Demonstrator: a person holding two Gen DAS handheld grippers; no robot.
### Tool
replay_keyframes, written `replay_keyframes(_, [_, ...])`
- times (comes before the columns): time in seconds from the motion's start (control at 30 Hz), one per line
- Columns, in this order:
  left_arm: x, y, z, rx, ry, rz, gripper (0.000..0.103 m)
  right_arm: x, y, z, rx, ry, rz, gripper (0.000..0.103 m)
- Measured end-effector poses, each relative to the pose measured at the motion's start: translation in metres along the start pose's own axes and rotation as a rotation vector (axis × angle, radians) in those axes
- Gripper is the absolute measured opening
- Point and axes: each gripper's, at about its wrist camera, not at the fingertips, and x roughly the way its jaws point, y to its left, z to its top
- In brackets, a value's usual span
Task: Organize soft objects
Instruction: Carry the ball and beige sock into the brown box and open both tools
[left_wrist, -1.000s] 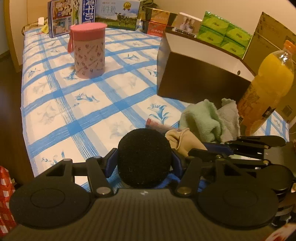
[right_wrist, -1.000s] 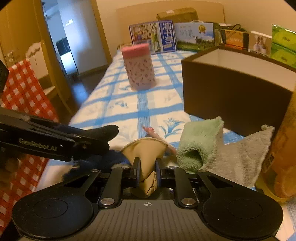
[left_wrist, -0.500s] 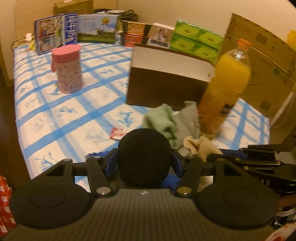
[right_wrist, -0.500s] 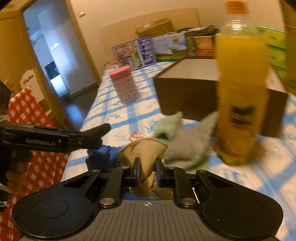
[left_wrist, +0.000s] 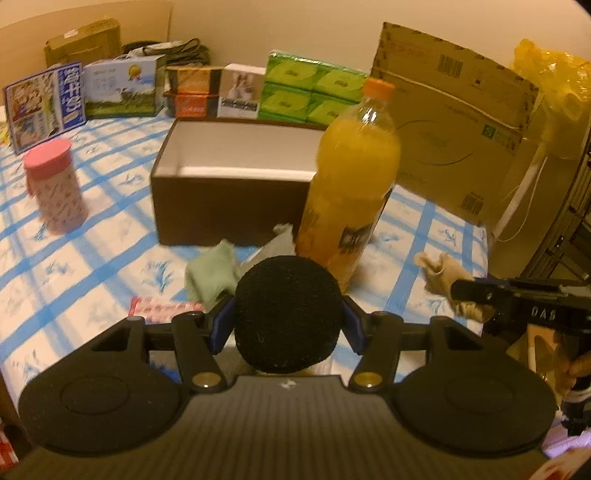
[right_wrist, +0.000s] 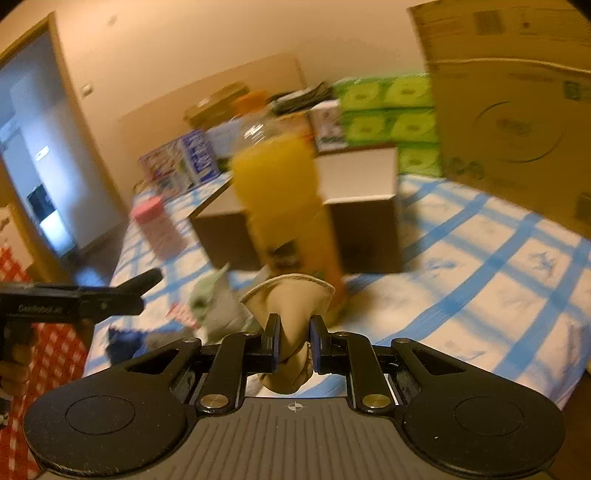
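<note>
My left gripper (left_wrist: 286, 315) is shut on a round black soft ball (left_wrist: 288, 302), its blue pads pressing both sides. My right gripper (right_wrist: 294, 334) is shut on a beige cloth (right_wrist: 291, 299), which stands up between the pads. In the left wrist view that cloth (left_wrist: 439, 269) hangs above the tablecloth, right of the orange bottle (left_wrist: 351, 184). A green cloth (left_wrist: 214, 271) and a grey cloth (left_wrist: 275, 245) lie in front of the open brown box (left_wrist: 221, 206). A dark blue cloth (right_wrist: 123, 339) lies below the left gripper's finger (right_wrist: 147, 278).
A pink lidded canister (left_wrist: 55, 188) stands at the left on the blue-checked tablecloth (left_wrist: 436, 229). A red packet (left_wrist: 162, 306) lies near the green cloth. Cartons and green tissue packs (left_wrist: 314, 92) line the back. A big cardboard box (left_wrist: 450, 122) stands at the right.
Both grippers have swung right and risen with their loads. The beige cloth has left the pile and now hangs right of the bottle. The view now shows into the brown box.
</note>
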Motion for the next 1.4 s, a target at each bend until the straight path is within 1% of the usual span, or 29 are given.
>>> replay_keyframes(0.17, [0.007,-0.003,0.025,0.031,-0.036,-0.009,0.057,-0.004,-0.030,0.029,0.019,-0.065,-0.028,0.016])
replay_keyframes(0.33, [0.021,0.003,0.059,0.065,-0.077,-0.003,0.057,0.009,-0.050,0.066,-0.008,-0.112,-0.036,0.016])
replay_keyframes(0.43, [0.035,0.007,0.082,0.078,-0.094,-0.002,0.057,0.026,-0.063,0.088,-0.019,-0.129,-0.027,0.016])
replay_keyframes(0.6, [0.072,0.016,0.125,0.085,-0.121,-0.006,0.057,0.071,-0.079,0.124,-0.045,-0.127,-0.002,0.016])
replay_keyframes(0.73, [0.111,0.025,0.157,0.076,-0.109,-0.015,0.057,0.113,-0.089,0.148,-0.081,-0.111,0.025,0.017])
replay_keyframes(0.9, [0.166,0.029,0.185,0.088,-0.069,-0.023,0.057,0.164,-0.101,0.163,-0.106,-0.079,0.050,0.017])
replay_keyframes(1.03, [0.206,0.030,0.196,0.087,-0.033,-0.043,0.057,0.201,-0.108,0.171,-0.136,-0.054,0.043,0.017])
replay_keyframes(1.13, [0.232,0.031,0.202,0.082,-0.009,-0.052,0.057,0.223,-0.116,0.176,-0.125,-0.054,0.053,0.017])
replay_keyframes(1.2, [0.247,0.031,0.205,0.077,-0.002,-0.050,0.059,0.234,-0.120,0.180,-0.127,-0.063,0.064,0.022])
replay_keyframes(1.23, [0.254,0.031,0.206,0.071,0.001,-0.047,0.060,0.238,-0.120,0.182,-0.126,-0.061,0.056,0.029])
replay_keyframes(1.3, [0.265,0.033,0.210,0.057,0.019,-0.032,0.060,0.245,-0.122,0.184,-0.113,-0.066,0.052,0.034])
replay_keyframes(1.37, [0.275,0.035,0.211,0.040,0.047,-0.031,0.060,0.246,-0.125,0.186,-0.088,-0.066,0.040,0.045])
replay_keyframes(1.4, [0.278,0.036,0.211,0.034,0.057,-0.027,0.060,0.245,-0.125,0.186,-0.084,-0.070,0.042,0.045])
